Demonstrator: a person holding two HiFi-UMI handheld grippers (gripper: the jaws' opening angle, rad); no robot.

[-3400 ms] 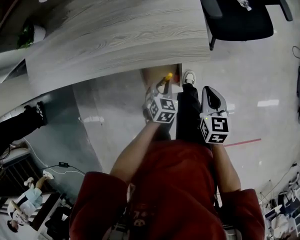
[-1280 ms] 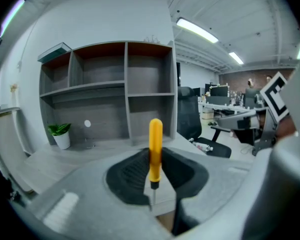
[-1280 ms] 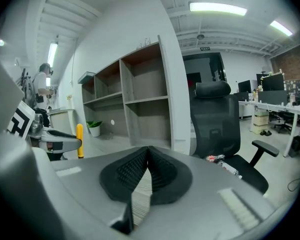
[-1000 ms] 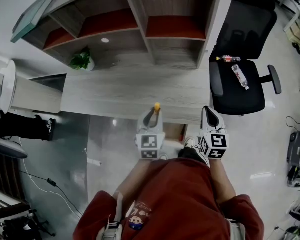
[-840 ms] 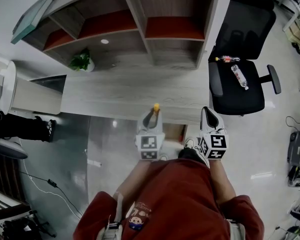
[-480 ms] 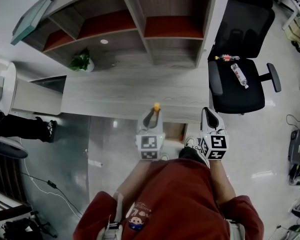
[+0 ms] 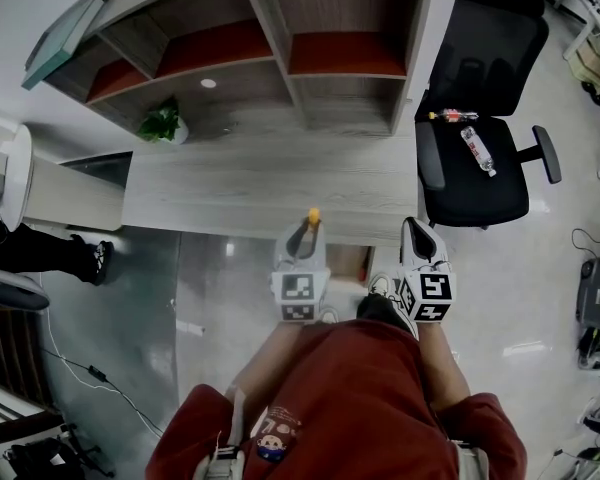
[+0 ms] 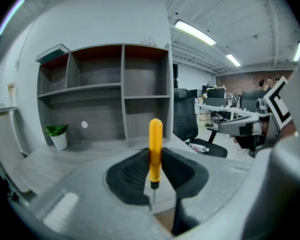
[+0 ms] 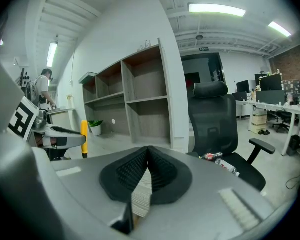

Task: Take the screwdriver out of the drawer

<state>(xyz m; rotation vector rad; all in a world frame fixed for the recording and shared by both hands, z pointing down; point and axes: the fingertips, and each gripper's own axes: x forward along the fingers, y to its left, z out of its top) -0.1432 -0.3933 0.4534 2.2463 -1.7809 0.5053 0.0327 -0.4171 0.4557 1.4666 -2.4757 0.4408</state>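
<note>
A screwdriver point(image 7: 314, 215) with a yellow handle stands upright in my left gripper point(image 7: 306, 232), just in front of the desk's near edge. In the left gripper view the pads are shut on the lower part of the handle point(image 8: 155, 146), and the thin metal shaft points down below them. My right gripper point(image 7: 418, 232) hovers level with it, a little to the right. Its jaws are shut with nothing between them point(image 9: 148, 156). From the right gripper view the yellow handle point(image 9: 84, 134) shows at the far left.
A grey wood desk point(image 7: 260, 183) lies ahead, with an open shelf unit point(image 7: 280, 38) behind it and a small potted plant point(image 7: 163, 123) on it. A black office chair point(image 7: 475, 168) with a bottle point(image 7: 477, 153) on its seat stands at the right. A brown drawer opening point(image 7: 352, 263) shows under the desk edge.
Since the oldest frame the view has lifted from the floor and desk edge to the desk top and shelves. The left gripper still holds the screwdriver. Nothing moved in the last second.
</note>
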